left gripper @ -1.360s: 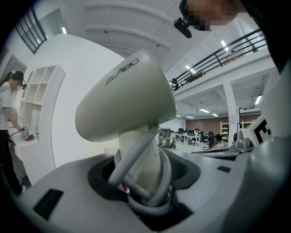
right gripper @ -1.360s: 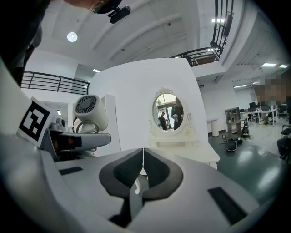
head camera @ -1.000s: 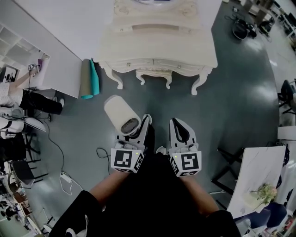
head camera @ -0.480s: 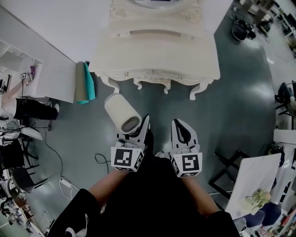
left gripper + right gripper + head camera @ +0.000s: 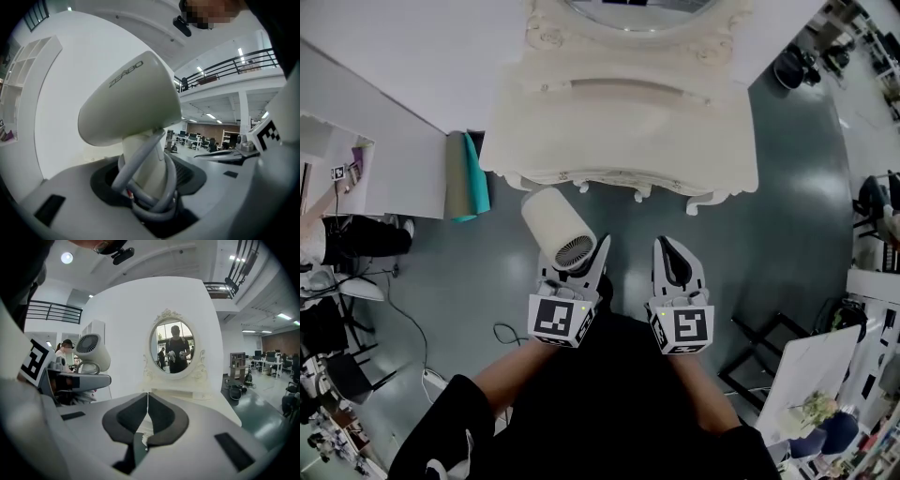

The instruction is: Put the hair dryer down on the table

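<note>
the cream dressing table (image 5: 619,122) is filling more of the head view than a second ago, so i am closing in on it. the hair dryer (image 5: 558,225) is riding in the air, its barrel now reaching the table's front edge. my left gripper (image 5: 577,262) is clamping its handle, which has the grey cord (image 5: 154,187) wound round it. my right gripper (image 5: 666,248) is hanging alongside, jaws together, empty. judgement: the set-down is pending.

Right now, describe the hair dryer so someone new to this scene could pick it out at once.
Find the cream dressing table with the oval mirror. Before its front edge, the left gripper holds the hair dryer: a cream barrel with a round grille, grey cord wound round its handle.
</note>
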Available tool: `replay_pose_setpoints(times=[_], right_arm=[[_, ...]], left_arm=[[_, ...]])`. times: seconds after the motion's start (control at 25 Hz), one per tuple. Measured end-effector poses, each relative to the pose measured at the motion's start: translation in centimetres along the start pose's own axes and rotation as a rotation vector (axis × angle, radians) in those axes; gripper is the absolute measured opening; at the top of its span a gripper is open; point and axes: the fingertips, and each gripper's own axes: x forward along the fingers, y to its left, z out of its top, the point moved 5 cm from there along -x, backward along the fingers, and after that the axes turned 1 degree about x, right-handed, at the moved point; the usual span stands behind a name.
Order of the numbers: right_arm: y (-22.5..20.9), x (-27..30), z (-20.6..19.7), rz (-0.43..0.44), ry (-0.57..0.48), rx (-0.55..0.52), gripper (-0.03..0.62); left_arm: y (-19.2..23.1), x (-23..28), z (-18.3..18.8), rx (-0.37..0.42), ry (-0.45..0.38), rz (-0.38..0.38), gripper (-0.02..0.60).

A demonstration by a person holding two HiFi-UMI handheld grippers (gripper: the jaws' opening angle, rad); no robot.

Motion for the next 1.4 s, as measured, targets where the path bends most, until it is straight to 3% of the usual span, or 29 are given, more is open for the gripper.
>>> replay_pose_setpoints(times=[0.28, 0.48, 0.84, 1.4], right_arm=[[0.6, 6.2, 1.4, -0.044, 0.007, -0.006, 0.018], [1.0, 8.3, 2.3, -0.056, 0.03, -0.003, 0.018], [0.9, 10.8, 1.7, -0.048, 0.064, 0.033, 0.018], [1.6, 15.2, 4.5, 0.046, 0.009, 0.02, 0.018]], left_arm=[[3.5, 3.8, 0.1, -0.017, 0.016, -0.076, 0.232], [6.1, 5.1, 0.6, -0.019, 0.019, -0.069, 0.232], [9.6, 5.7, 2.0, -0.018, -0.034, -0.001, 0.232], [12.1, 5.9, 2.8, -0.018, -0.042, 0.084, 0.232]])
